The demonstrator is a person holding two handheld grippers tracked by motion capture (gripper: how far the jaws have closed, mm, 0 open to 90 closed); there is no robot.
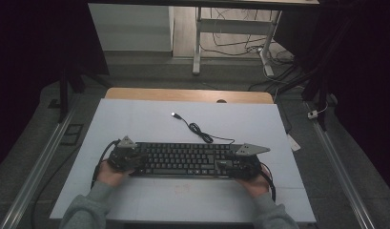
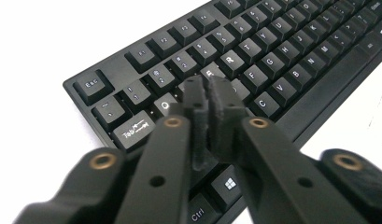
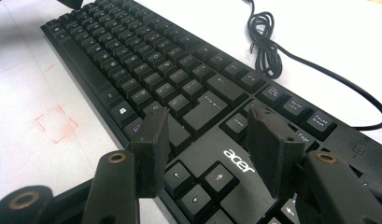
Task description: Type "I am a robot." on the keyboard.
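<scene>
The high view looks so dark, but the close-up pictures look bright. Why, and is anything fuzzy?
In the high view the room around the white table is dim, so the keyboard looks murky. In the left gripper view the table glares to plain white, and the left gripper, very close, looks soft beside the sharper key letters. In the right gripper view the cable and keys are evenly lit; the far keys blur.

High view overhead; both gripper views close, sharing the keyboard (image 1: 185,160)
</scene>
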